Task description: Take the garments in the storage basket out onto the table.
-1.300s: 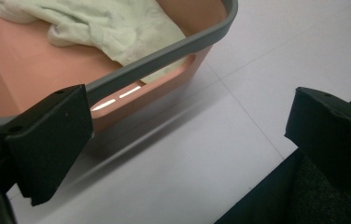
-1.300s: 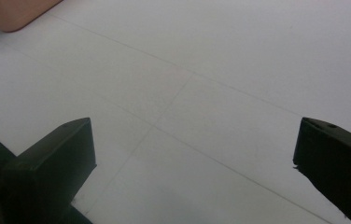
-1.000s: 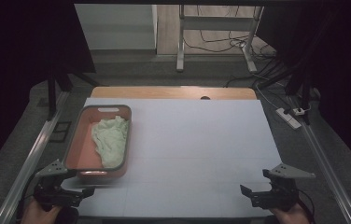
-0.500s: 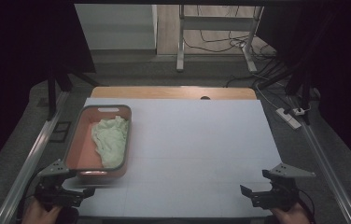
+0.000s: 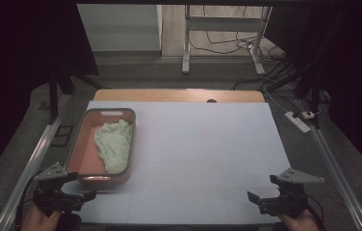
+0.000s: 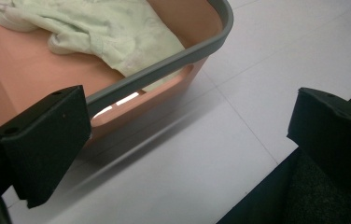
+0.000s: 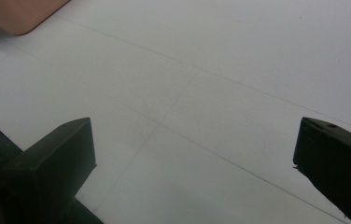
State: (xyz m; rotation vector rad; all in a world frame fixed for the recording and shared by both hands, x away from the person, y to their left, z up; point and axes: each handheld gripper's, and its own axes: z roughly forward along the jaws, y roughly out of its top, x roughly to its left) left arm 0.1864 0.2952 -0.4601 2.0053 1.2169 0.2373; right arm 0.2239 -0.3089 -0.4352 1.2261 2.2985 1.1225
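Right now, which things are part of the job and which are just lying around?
Part of the job:
- pink basket
- green cloth lying in it
- left hand-held gripper, open, near the basket's front edge
- right hand-held gripper, open, over the white table

Just lying around:
- power strip on the floor
- cables beyond the table

Open tabletop, one obstacle at the left

The tabletop [image 5: 203, 144] lies bare across its middle and right, giving free passage there. The orange basket [image 5: 85, 144], holding a green cloth [image 5: 114, 147], blocks the left side; its near rim stands just ahead of the left hand-held gripper [image 5: 85, 196], whose jaws are spread wide.
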